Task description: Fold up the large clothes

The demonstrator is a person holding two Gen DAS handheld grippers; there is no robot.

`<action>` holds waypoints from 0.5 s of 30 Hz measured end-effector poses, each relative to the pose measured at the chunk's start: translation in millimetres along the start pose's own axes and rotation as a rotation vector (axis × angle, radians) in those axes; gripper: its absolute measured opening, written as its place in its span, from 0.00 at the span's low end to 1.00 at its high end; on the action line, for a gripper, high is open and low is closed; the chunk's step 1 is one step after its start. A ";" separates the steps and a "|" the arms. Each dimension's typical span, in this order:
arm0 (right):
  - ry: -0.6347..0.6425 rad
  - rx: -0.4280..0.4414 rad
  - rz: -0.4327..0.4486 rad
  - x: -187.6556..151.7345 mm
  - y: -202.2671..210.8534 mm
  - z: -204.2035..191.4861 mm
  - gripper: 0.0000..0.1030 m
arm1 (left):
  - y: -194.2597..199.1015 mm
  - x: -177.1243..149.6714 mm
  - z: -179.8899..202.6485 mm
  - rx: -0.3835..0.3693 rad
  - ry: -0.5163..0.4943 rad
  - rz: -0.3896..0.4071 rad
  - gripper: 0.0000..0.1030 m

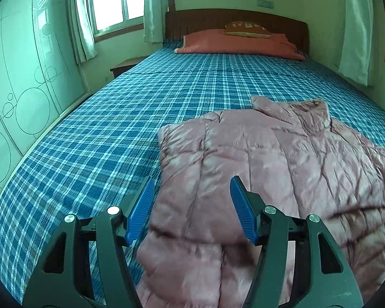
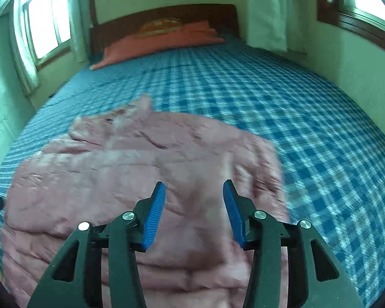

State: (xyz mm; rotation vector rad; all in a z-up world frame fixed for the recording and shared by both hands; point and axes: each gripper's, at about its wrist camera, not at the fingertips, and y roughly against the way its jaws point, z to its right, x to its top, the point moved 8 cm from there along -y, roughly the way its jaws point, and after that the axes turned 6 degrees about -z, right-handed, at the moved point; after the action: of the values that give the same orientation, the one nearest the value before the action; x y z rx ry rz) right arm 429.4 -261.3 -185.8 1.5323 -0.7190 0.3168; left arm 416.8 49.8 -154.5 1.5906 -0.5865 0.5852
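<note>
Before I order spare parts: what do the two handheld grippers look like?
Both match. The left gripper and right gripper have black plastic linkage arms with triangular cut-outs, round silver pivot bolts, and two flat blue ribbed pads. No cables, markings or sleeves show.

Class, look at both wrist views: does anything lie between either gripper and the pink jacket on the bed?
Nothing visible does. The left gripper and right gripper both hang open directly over the pink jacket, with only air between. The bed around it is bare.

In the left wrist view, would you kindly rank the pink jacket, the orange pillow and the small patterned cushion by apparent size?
1. pink jacket, though nearness inflates it
2. orange pillow
3. small patterned cushion
</note>
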 end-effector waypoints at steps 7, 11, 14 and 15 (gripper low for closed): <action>0.073 -0.029 -0.088 -27.8 -55.5 -18.9 0.46 | -51.3 -15.3 13.7 0.046 -0.054 -0.127 0.60; 0.041 -0.008 -0.095 -18.0 -39.9 -17.1 0.46 | -43.5 -7.9 10.8 0.026 -0.029 -0.120 0.59; 0.037 0.002 -0.043 3.1 -31.8 -21.2 0.46 | -26.6 10.1 7.5 -0.013 0.026 -0.051 0.59; 0.036 0.006 -0.039 8.8 -34.5 -24.3 0.46 | -26.2 14.9 8.4 -0.021 0.033 -0.038 0.59</action>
State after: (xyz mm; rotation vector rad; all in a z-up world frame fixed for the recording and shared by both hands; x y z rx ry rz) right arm 462.6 -241.7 -205.1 1.5410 -0.6600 0.3171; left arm 445.7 43.3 -164.5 1.5665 -0.5353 0.5747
